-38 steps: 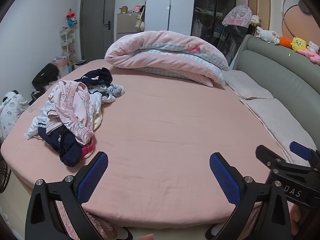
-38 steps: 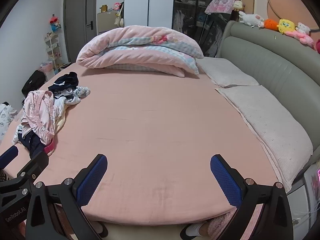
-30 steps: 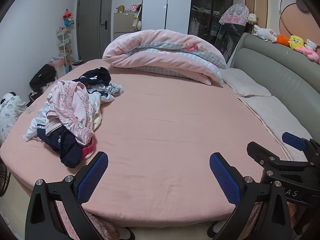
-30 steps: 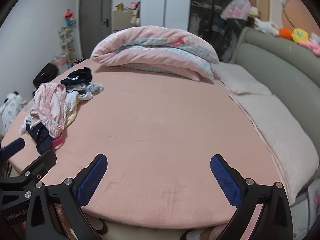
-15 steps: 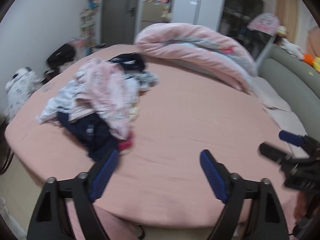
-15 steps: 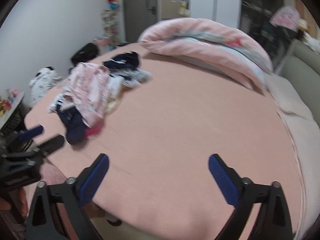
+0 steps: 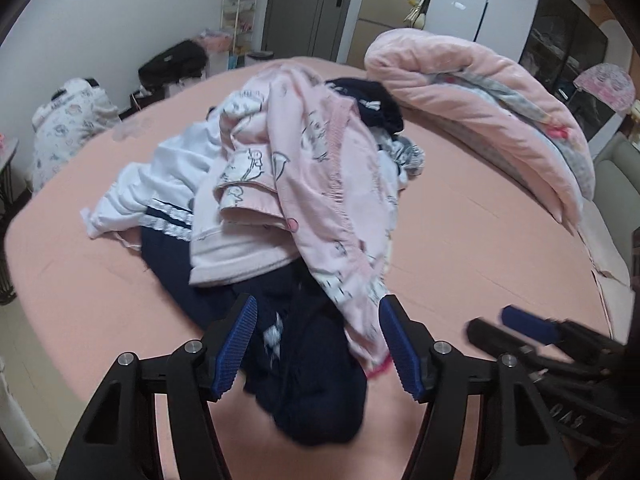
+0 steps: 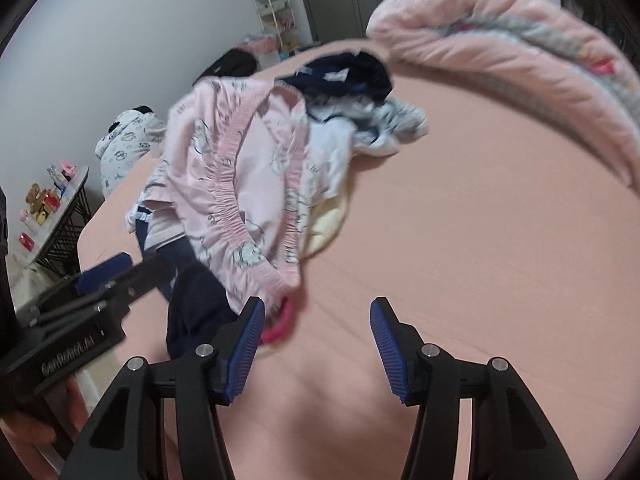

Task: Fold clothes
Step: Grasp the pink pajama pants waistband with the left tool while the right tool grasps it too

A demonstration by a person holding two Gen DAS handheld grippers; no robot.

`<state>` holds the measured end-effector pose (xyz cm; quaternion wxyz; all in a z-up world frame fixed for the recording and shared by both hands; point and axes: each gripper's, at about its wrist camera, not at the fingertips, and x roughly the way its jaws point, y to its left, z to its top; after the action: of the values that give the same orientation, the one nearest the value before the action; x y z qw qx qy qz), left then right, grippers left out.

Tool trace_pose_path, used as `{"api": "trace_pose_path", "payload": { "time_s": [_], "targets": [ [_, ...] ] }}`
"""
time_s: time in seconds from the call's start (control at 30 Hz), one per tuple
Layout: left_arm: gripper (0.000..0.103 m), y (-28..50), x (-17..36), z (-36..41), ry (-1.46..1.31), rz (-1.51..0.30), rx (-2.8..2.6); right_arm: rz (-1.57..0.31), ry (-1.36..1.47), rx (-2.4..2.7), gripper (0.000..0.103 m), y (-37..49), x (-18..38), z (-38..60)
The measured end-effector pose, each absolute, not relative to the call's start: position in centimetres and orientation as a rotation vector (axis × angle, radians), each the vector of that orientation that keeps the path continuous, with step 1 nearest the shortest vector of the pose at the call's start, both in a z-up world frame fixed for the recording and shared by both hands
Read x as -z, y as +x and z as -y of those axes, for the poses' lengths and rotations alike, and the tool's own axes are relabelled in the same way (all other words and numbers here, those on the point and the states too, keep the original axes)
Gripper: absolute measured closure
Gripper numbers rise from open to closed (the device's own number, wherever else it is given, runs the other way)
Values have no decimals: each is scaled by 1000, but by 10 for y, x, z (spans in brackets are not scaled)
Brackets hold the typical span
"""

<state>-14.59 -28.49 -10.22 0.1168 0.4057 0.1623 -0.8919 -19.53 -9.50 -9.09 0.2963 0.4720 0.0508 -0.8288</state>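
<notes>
Reach step: left claw (image 7: 318,342) and right claw (image 8: 316,344), narrowing but empty, at clothes pile (image 7: 304,184); next, pinch one garment.

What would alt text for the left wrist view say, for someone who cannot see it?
A hand-held gripper with blue pads reaches, jaws open and just narrowing, over a clothes pile on a pink bed, with a dark navy garment between its fingers, not yet pinched. A pink printed garment tops the pile, a rolled pink duvet lies behind, and a second gripper shows at the right edge.
</notes>
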Motion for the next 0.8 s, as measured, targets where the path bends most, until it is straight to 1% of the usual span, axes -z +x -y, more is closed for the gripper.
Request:
{"api": "trace_pose_path", "payload": {
  "time_s": [0.2,0.23,0.27,0.3,0.33,0.37,0.53,0.7,0.73,0.8],
  "targets": [
    [41,-182,126,298,1247,-472,2640,-152,1305,2113,48,-222,129,138],
    [44,-186,128,299,1255,-468,2648,-159,1304,2093,49,-222,133,144],
    [51,-189,131,298,1267,-450,2655,-167,1301,2073,53,-222,137,150],
    [75,-192,134,298,1280,-435,2662,-175,1299,2054,61,-223,141,156],
    [93,-194,136,298,1298,-446,2670,-182,1296,2034,82,-223,145,163],
    [95,-194,138,298,1318,-483,2683,-194,1291,2035,96,-222,147,166],
    [96,-175,119,289,1286,-452,2750,-212,1242,2105,99,-213,136,159],
    [97,-149,99,269,1283,-403,2827,-234,1196,2167,100,-195,108,132],
    [101,-143,96,262,1292,-405,2845,-250,1182,2186,100,-187,100,124],
    [101,-131,92,248,1329,-434,2889,-258,1171,2211,100,-179,89,110]
  ]
}}
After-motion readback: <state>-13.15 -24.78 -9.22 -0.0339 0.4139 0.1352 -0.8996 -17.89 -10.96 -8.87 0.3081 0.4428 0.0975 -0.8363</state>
